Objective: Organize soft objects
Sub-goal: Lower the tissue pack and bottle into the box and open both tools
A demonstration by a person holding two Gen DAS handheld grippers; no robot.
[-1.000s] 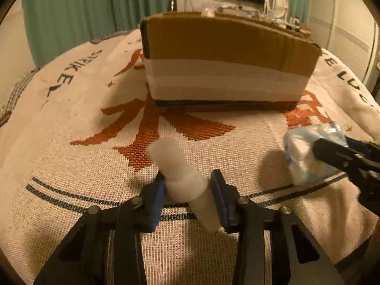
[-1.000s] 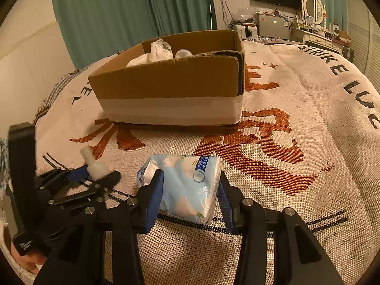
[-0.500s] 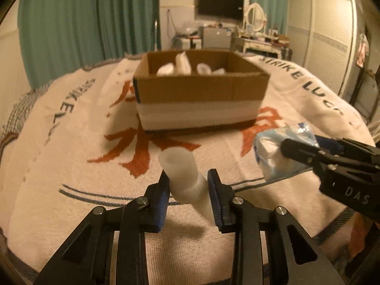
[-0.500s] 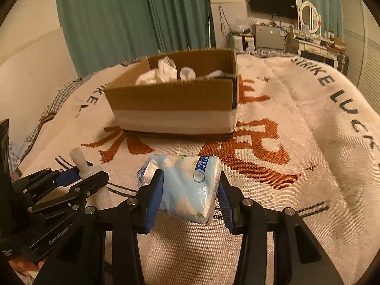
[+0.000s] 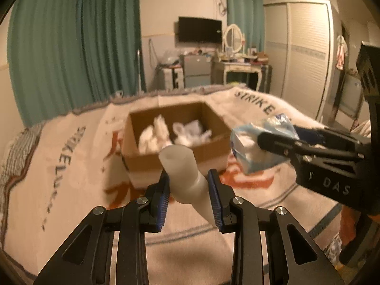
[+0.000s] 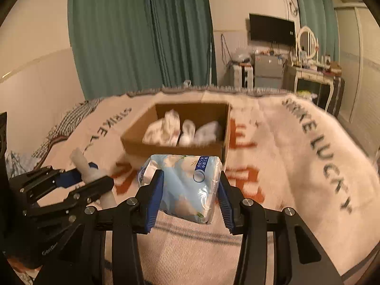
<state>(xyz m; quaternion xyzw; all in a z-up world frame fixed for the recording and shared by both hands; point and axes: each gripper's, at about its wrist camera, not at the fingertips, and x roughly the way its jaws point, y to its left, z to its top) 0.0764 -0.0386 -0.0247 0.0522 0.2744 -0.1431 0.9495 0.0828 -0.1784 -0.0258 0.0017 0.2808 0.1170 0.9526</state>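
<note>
My left gripper (image 5: pixel 188 194) is shut on a soft white bottle-shaped piece (image 5: pixel 184 175) and holds it in the air above the bed. My right gripper (image 6: pixel 188 190) is shut on a light blue tissue pack (image 6: pixel 187 185), also held up. An open cardboard box (image 5: pixel 175 156) with several white soft items (image 6: pixel 166 130) inside sits ahead on the blanket. In the left wrist view the right gripper (image 5: pixel 268 140) and tissue pack (image 5: pixel 251 147) are at the right. In the right wrist view the left gripper (image 6: pixel 95 178) and white piece (image 6: pixel 82 163) are at the left.
A white blanket (image 6: pixel 296 147) with red and dark lettering covers the bed. Green curtains (image 5: pixel 71 59), a wall TV (image 5: pixel 200 29), a dresser with a mirror (image 6: pixel 308 71) and a wardrobe (image 5: pixel 301 54) stand beyond the bed.
Both grippers have risen well above the blanket with their loads. The box now shows from above, with its contents in view.
</note>
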